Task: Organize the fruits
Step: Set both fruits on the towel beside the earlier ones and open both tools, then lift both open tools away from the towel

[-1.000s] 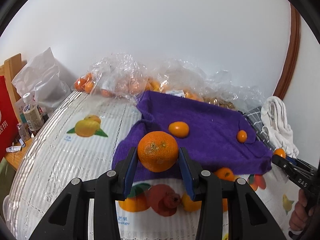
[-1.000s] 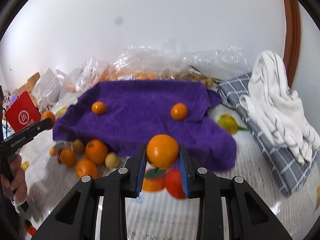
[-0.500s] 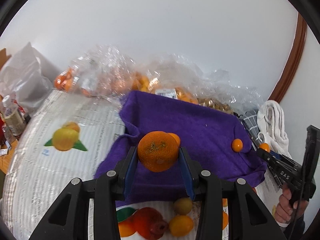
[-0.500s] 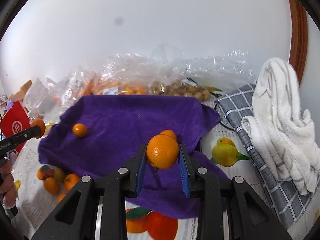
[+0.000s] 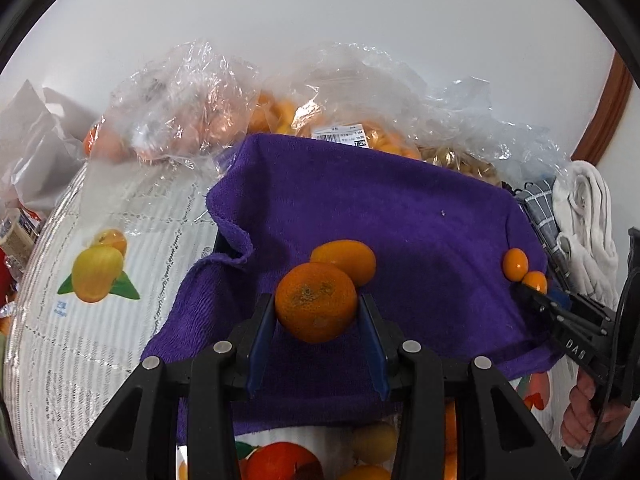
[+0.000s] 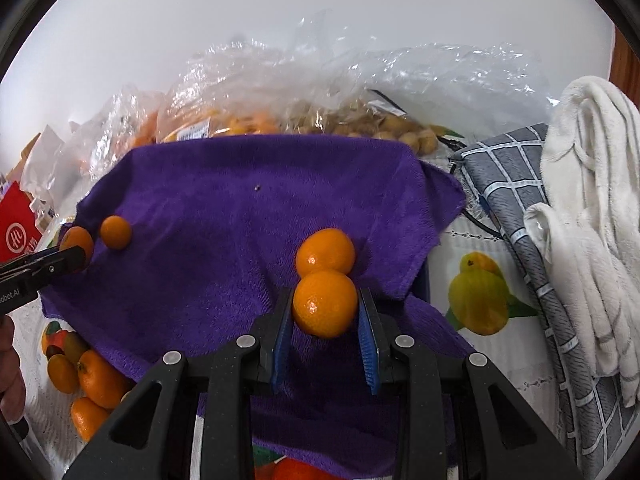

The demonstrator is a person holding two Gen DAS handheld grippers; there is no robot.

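Here, my left gripper (image 5: pixel 316 312) clamps a rough-skinned orange (image 5: pixel 316 307) above the purple towel (image 5: pixel 384 208), just before a loose one (image 5: pixel 345 261). My right gripper (image 6: pixel 325 314) pinches a smooth tangerine (image 6: pixel 325 303) nearly touching another (image 6: pixel 325 256); bagged fruit (image 6: pixel 256 120) lies behind.

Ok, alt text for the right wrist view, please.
The right gripper holds an orange over a purple towel, just in front of another orange lying on it. Clear fruit bags sit behind; the left gripper enters at the left edge.
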